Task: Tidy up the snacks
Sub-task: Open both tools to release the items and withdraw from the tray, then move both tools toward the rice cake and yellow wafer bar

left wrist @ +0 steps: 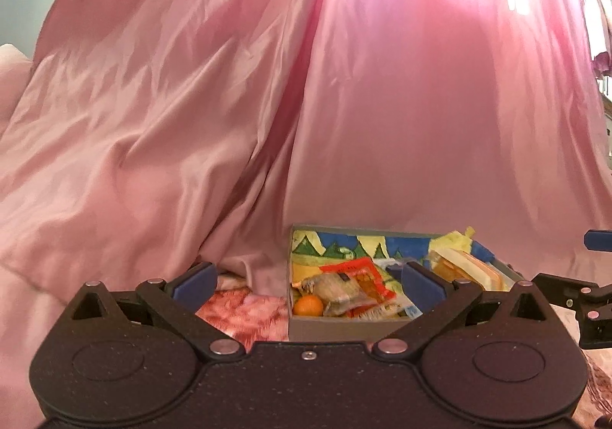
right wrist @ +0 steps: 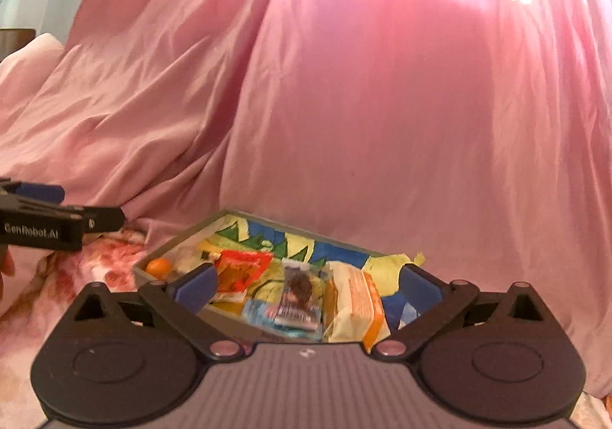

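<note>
I've got one gray box (right wrist: 229,318) ahead on the patterned cloth (left wrist: 244,310), against the pink drape (left wrist: 382,123). Inside: one orange ball (right wrist: 158,266), one red packet (right wrist: 241,268), one blue packet (right wrist: 296,299), one orange-and-cream pack (right wrist: 359,299). Left gripper (left wrist: 308,281) and right gripper (right wrist: 308,281) both spread wide, empty. Open room left of the box.

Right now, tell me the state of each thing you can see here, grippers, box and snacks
left gripper: open, empty
right gripper: open, empty
box: lidless, holding snacks
orange ball: in the box's corner
red packet: lying in the box
orange-and-white packet: in the box, leaning on its side
</note>
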### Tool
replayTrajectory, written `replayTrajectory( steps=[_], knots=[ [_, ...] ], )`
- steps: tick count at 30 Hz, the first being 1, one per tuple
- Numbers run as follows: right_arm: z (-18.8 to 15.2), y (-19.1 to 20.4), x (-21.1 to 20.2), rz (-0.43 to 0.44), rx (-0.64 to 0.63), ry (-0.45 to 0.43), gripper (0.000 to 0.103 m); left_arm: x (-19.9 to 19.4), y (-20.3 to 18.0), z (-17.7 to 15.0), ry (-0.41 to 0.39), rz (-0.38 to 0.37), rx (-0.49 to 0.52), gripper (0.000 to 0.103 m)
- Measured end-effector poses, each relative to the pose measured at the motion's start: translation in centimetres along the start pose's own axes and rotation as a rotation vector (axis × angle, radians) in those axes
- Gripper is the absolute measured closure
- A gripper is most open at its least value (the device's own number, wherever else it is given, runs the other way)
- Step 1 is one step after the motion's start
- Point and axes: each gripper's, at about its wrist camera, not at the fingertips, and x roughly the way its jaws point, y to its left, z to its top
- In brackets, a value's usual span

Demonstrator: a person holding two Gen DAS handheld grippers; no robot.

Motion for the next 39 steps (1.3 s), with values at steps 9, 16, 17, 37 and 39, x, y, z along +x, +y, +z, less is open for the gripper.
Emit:
replayTrajectory(
  steps=[9, 16, 17, 37, 39],
  knots=[
    [-1.5, 1.2, -5.8, 0.073, -0.074, 0.088, 0.0, -4.4, 0.1, -3.0, 0.054, -0.017, -0.002, 0.001],
    [-3.3, 1.6, -8.9, 0.136, -0.086, 0.161, 0.0, -6.0, 0.1, -5.8, 0.118, -0.026, 0.01, 0.001],
    [-3.7, 1.6, -9.3, 0.139, -0.076, 0.164, 0.0, -6.2, 0.1, -6.1, 0.123, -0.028, 0.016, 0.001],
    [-8.7, 3.8, -8.8, 0.218, -0.018, 0.354, 0.0, -6.2, 0.1, -11.0, 0.243, -0.056, 0.035, 0.001],
    [-8.8, 3.9, -8.6, 0.22, -0.017, 0.359, 0.0, -6.1, 0.2, -11.1, 0.245, -0.056, 0.034, 0.001]
  ],
)
